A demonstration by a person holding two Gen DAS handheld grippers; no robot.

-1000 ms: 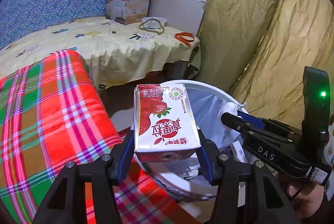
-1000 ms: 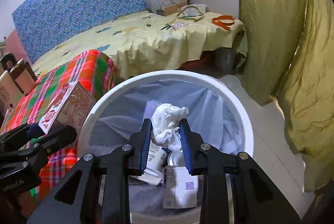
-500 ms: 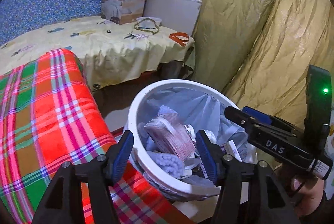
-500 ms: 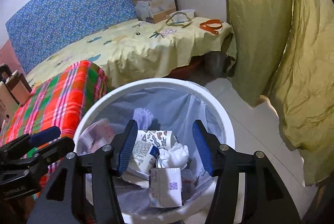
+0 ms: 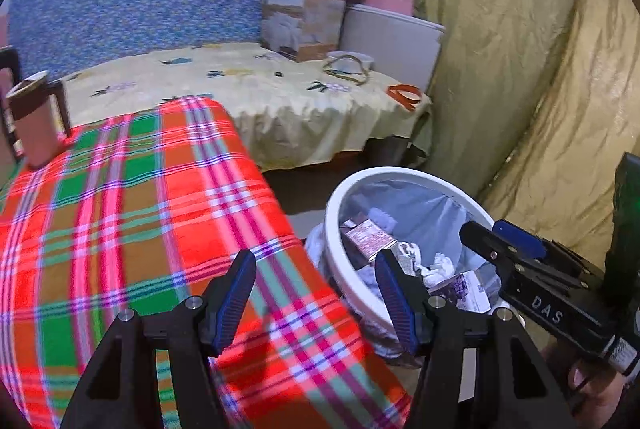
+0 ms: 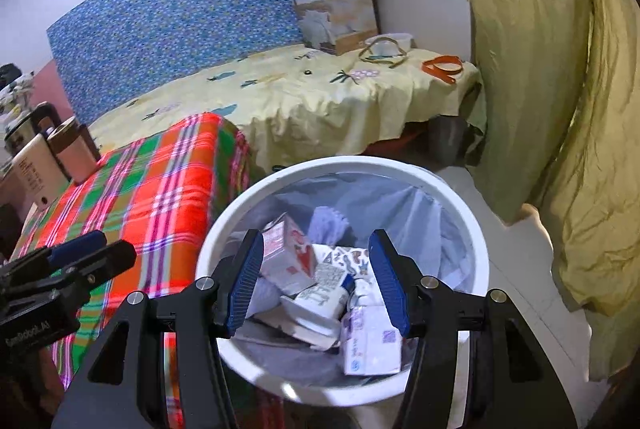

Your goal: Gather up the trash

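**White bin holds the trash, both grippers empty**

Blue-padded fingers (image 5: 234, 293) of our left gripper (image 5: 314, 293) stand wide apart with nothing between them. We hold it level over the near corner of the plaid-covered surface (image 5: 120, 209), its right finger reaching over the rim of the white bin (image 5: 334, 229). The bin stands on the floor just beside the surface, lined with a pale bag.

Our right gripper (image 6: 316, 283) hangs directly above the bin (image 6: 360, 165) and tilts down into its mouth, fingers (image 6: 386, 281) likewise spread wide and holding nothing. From the left wrist view we see this gripper (image 5: 500, 245) from the side, poised over the far rim, with our hand (image 5: 596, 389) on its handle at the lower right.

Inside the bin lies the trash. A red-and-white milk carton (image 6: 286, 257) leans on its side toward the left finger's pad, below it and not touching. A patterned white cup (image 6: 324, 293) lies in the middle, and a small white-and-purple box (image 6: 370, 345) sits nearest us, under the right finger. A crumpled tissue (image 5: 440, 265) shows among them in the left wrist view.

On the surface's far corner stands a pink tumbler (image 5: 34, 121).
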